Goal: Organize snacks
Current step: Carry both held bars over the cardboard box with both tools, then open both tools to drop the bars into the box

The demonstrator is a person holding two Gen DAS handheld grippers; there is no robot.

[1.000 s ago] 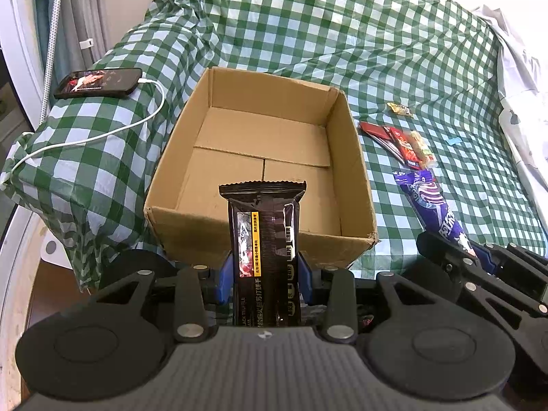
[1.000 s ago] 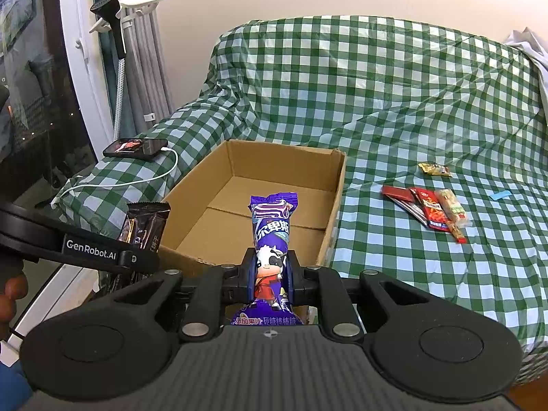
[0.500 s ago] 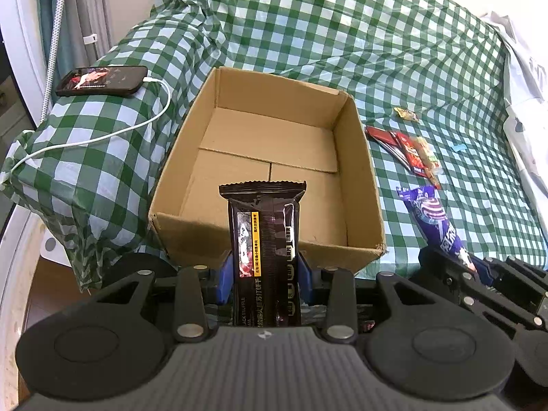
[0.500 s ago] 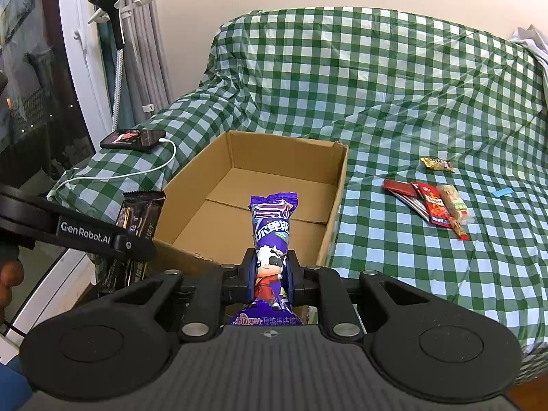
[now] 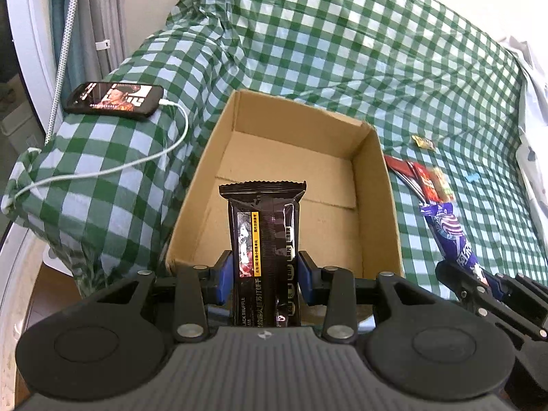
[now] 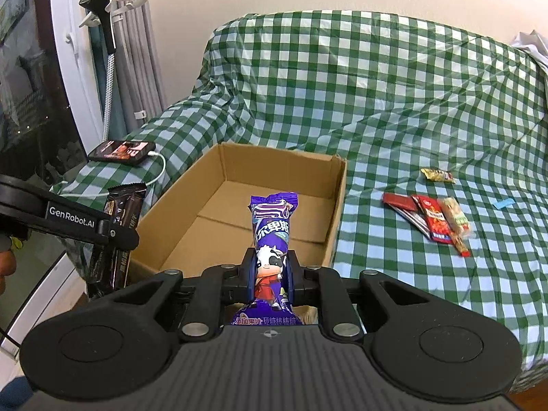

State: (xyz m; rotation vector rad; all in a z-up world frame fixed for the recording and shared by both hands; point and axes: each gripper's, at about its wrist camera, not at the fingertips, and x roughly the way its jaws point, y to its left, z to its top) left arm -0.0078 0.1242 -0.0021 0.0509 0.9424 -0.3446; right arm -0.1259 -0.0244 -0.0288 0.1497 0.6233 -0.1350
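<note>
My left gripper (image 5: 263, 275) is shut on a black snack packet (image 5: 263, 236) that stands upright over the near edge of an open cardboard box (image 5: 376, 185). Nothing lies on the box floor that I can see. My right gripper (image 6: 270, 272) is shut on a purple candy packet (image 6: 272, 229) with a cartoon cow, held just before the box (image 6: 337, 205) near its right front corner. In the right wrist view the left gripper (image 6: 118, 236) with its black packet (image 6: 123, 212) sits at the box's left front corner. In the left wrist view the purple packet (image 5: 448, 229) shows at the right.
The box rests on a sofa under a green checked cover (image 6: 394, 102). Several loose snack packets (image 6: 431, 221) lie on the seat to the right of the box. A phone (image 5: 114, 101) on a white charging cable (image 5: 137, 162) lies on the left armrest. A window and curtains stand at far left.
Both grippers have moved forward toward the box with their packets still held. The box's near edge now sits closer under the left gripper's packet.
</note>
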